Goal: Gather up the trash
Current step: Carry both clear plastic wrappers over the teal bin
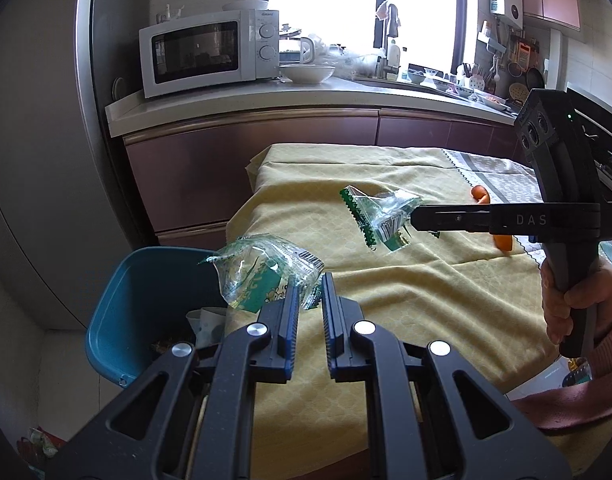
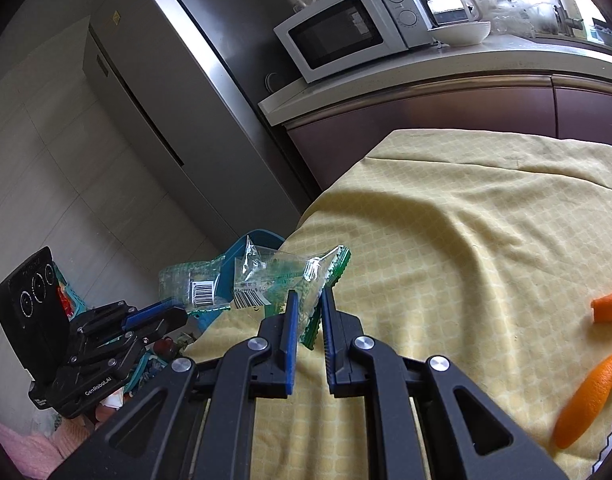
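Setting: a home kitchen. From my left wrist I see a white microwave on a pale countertop, with a white bowl and a glass kettle beside it. Below run mauve cabinet fronts. A sink tap stands before a bright window; utensils hang on the wall at far right. A tall steel fridge stands left of the counter. My table wears a yellow cloth, domestic rather than bench-grade.
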`<state>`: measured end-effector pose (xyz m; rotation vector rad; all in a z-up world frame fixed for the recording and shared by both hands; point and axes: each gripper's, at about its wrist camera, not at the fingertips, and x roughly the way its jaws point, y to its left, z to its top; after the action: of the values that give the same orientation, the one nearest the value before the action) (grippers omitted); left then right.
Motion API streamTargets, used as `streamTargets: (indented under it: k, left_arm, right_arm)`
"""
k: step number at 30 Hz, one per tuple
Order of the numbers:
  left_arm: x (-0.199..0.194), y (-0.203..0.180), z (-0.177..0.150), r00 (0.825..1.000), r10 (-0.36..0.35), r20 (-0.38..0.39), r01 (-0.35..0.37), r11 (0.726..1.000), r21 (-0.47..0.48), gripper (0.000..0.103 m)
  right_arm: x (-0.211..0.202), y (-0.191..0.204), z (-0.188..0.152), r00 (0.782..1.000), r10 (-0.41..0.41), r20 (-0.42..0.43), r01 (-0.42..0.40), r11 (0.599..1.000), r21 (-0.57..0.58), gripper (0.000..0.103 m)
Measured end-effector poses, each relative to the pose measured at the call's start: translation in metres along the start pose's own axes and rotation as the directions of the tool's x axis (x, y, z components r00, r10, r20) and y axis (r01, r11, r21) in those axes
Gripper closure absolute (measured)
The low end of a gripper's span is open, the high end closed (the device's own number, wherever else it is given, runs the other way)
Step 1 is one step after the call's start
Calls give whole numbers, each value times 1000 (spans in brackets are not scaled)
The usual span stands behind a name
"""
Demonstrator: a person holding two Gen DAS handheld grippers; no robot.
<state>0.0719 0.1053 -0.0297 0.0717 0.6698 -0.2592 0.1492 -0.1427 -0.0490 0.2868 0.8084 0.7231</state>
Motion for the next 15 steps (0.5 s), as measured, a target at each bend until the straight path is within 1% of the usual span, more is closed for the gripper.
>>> streamTargets:
  k: [8,15]
  left_arm:
    - [-8,28,-2,998,68,5,-68,997,-30,91]
    - [-6,67,-7,991,136,-13,-136,987,-81,91]
  right_arm:
    - [23,17,9,999,31,-38,-33,999,-35,93]
    - [46,36,17,995,60,-77,-66,995,-72,93]
